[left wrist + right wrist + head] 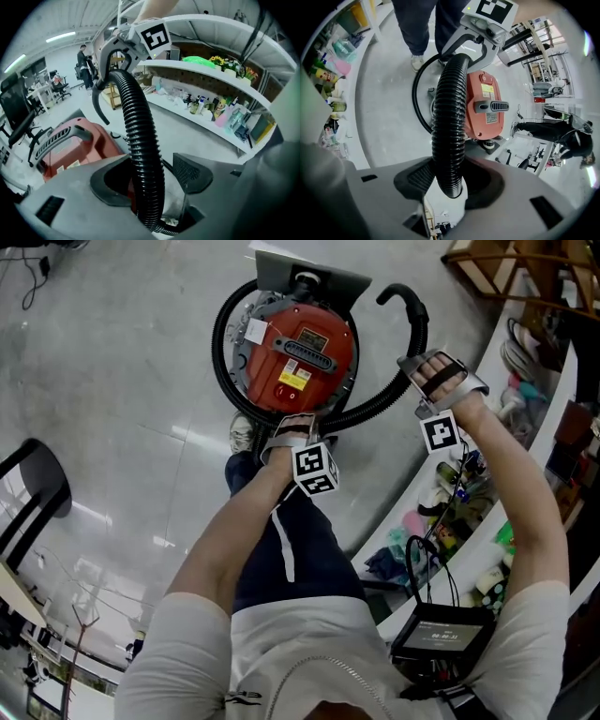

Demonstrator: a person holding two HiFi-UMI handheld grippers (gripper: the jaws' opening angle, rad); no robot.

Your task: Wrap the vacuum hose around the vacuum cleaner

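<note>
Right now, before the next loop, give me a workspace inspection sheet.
Surface: grey glossy floor.
Job's things: red vacuum cleaner on the floor; black hose looped round its left side, curved end free at right.
Clutter: shelf of bottles at right.
Grippers: right hand-held gripper shut on hose; left hand-held gripper has hose between jaws, gap beside one jaw.
Cables: black cable to a box at the waist.
Surroundings: office chair at left; a person farther off.
</note>
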